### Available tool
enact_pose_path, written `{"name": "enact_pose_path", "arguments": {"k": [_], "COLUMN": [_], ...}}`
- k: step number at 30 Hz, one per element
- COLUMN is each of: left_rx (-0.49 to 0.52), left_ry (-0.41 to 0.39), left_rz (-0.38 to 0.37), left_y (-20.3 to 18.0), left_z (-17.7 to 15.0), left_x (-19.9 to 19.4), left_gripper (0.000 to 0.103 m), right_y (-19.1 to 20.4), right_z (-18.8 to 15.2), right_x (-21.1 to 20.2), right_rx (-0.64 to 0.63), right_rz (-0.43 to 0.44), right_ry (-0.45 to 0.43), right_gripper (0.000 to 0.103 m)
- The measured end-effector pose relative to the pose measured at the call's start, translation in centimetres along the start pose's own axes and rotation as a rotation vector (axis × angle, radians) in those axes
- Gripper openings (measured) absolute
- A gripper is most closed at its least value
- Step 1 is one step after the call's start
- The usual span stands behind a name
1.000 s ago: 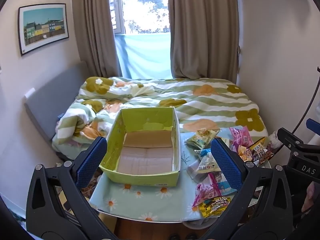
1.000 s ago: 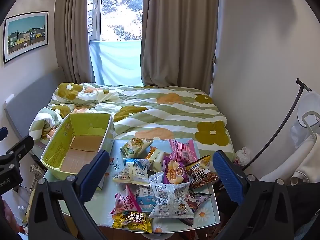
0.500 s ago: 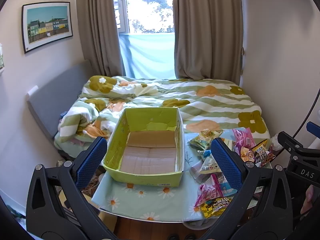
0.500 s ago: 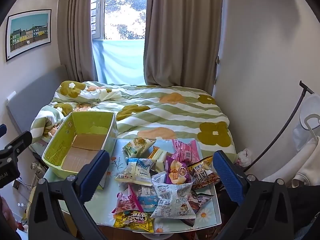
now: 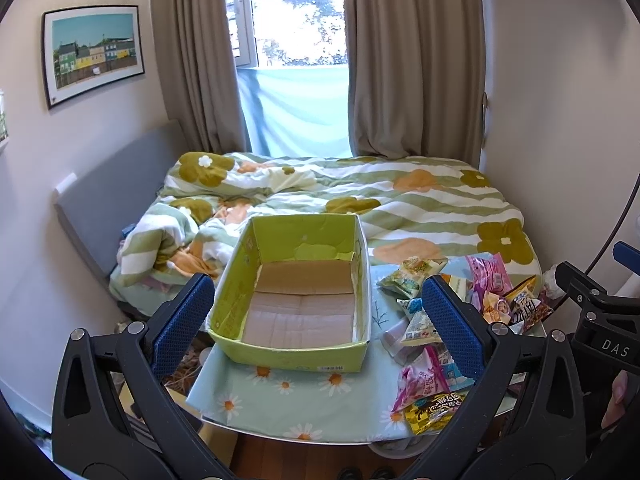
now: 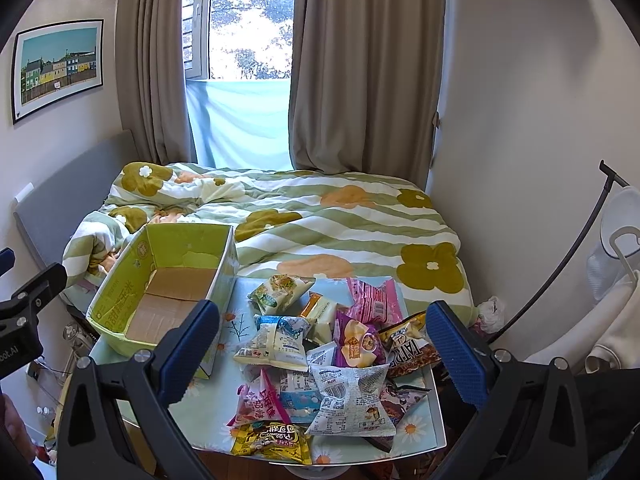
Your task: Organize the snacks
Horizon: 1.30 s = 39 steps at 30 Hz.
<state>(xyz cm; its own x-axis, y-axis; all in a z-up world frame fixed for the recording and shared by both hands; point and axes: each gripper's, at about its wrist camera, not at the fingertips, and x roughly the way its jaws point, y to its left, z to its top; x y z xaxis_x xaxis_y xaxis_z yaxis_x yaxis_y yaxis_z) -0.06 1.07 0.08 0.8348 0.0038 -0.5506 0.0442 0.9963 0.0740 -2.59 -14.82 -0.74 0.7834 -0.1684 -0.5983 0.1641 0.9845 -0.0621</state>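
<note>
Nothing is sorted yet, as far as I can judge: the green cardboard box (image 5: pixel 298 300) sits at about eleven o'clock from my right claw (image 6: pixel 322 346) with only bare brown flaps showing on its floor, and every snack lies outside it. My left claw (image 5: pixel 316 318) is spread wide and holds nothing, hanging short of the near edge of the table (image 5: pixel 280 408) with the box framed between its blue pads (image 5: pixel 448 324). My right claw is likewise spread and empty, above the heap of snack packets (image 6: pixel 320 360) that fills the right half of the daisy-print tablecloth. In that heap the white printed bag (image 6: pixel 350 400) lies nearest at twelve o'clock, the yellow packet (image 6: pixel 272 442) overhangs the near edge at about seven, the pink pack (image 6: pixel 374 300) sits further off at one, and the green-and-white pack (image 6: pixel 280 292) lies closest to the box at eleven. So the whole job is left, one packet after another. The packets overlap, so lifting one may drag its neighbour, and the yellow one could slip to the floor. Beyond the table is the bed with a flowered duvet (image 6: pixel 320 220); at three o'clock a dark curved rod (image 6: pixel 560 276) and white garments (image 6: pixel 616 320) crowd my right side.
</note>
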Motion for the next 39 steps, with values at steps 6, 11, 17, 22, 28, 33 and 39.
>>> {"name": "enact_pose_path", "arguments": {"k": [6,11,17,22,28,33,39], "left_rx": [0.0,-0.001,-0.003,-0.006,-0.006,-0.006,-0.005], "left_ry": [0.003,0.01,0.02,0.026,0.028,0.026,0.026], "left_rz": [0.0,0.001,0.001,0.002,0.003,0.004,0.001], "left_y": [-0.1,-0.3,-0.5,-0.3,-0.3,-0.3,-0.4], "left_z": [-0.1,0.1,0.2,0.2,0.2,0.3,0.4], "left_x": [0.1,0.4,0.6,0.7,0.8,0.8,0.8], "left_gripper": [0.102,0.102,0.102,0.102,0.102,0.102,0.102], "right_y": [0.2,0.2,0.2,0.2,0.3,0.3,0.2], "right_z": [-0.1,-0.2,-0.3,-0.4,-0.4,-0.7,-0.8], "right_x": [0.0,0.0,0.0,0.0,0.1,0.0,0.0], "right_rx": [0.0,0.0,-0.001,0.0,0.0,0.001,0.003], "right_rz": [-0.004,-0.003,-0.004,-0.004,-0.004,-0.004,-0.005], "right_ry": [0.001,0.001,0.002,0.003,0.004,0.001,0.002], "right_gripper": [0.103,0.103,0.103,0.103,0.103,0.103,0.103]}}
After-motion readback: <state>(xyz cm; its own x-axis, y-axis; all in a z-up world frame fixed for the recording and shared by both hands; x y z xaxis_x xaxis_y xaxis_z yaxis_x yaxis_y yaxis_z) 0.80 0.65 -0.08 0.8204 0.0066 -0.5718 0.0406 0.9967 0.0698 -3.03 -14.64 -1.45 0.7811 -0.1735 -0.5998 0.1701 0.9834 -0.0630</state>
